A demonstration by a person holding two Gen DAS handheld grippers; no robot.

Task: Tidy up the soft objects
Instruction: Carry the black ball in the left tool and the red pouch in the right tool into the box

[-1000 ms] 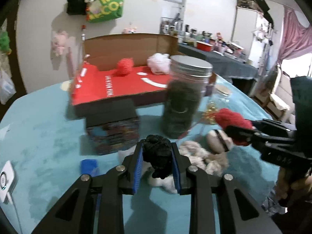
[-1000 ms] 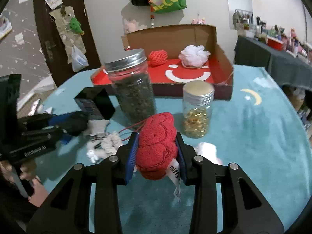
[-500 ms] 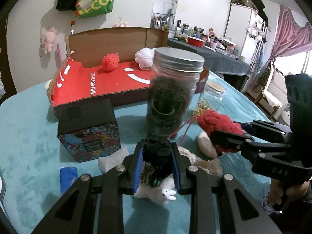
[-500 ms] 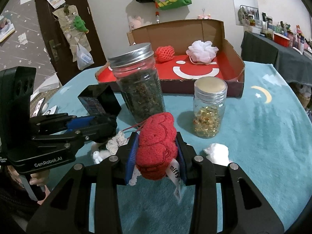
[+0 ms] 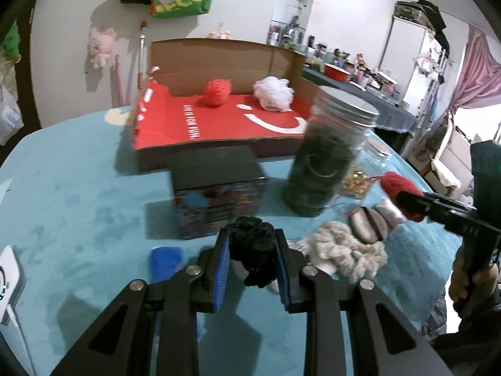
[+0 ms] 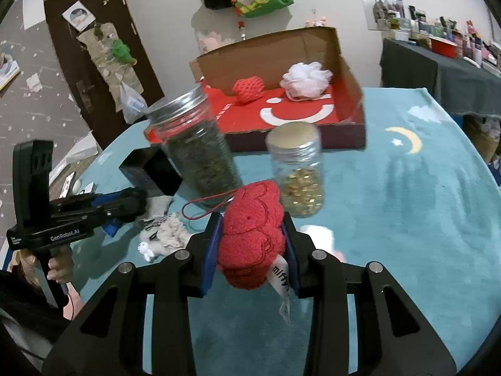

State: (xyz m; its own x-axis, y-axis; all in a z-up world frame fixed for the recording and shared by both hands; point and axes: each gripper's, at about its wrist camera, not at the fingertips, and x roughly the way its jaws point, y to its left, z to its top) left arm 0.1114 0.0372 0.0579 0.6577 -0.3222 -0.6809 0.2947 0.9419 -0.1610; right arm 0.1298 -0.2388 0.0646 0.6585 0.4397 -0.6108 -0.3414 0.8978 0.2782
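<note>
My left gripper [image 5: 252,237] is shut on a black fuzzy scrunchie [image 5: 250,247] just above the teal tablecloth. My right gripper [image 6: 252,219] is shut on a red plush toy [image 6: 250,238] with a white tag; from the left wrist view the right gripper [image 5: 410,202] and the red plush [image 5: 396,185] hang at the right. The left gripper [image 6: 133,202] shows at the left of the right wrist view. Behind, an open cardboard box [image 5: 219,54] with a red floor holds a red knitted ball [image 5: 217,92] and a white mesh pouf [image 5: 273,93]. A beige scrunchie heap [image 5: 344,250] lies between the grippers.
A tall jar of dark leaves [image 6: 197,156] and a small jar of gold bits [image 6: 297,175] stand before the box. A black patterned box [image 5: 219,188] sits ahead of my left gripper, a blue item [image 5: 164,263] beside it. A small white bunny [image 6: 145,247] lies by the heap.
Both grippers have drifted sideways over the table with their loads still gripped. The left wrist view swung right and then back left. The things on the table have not moved.
</note>
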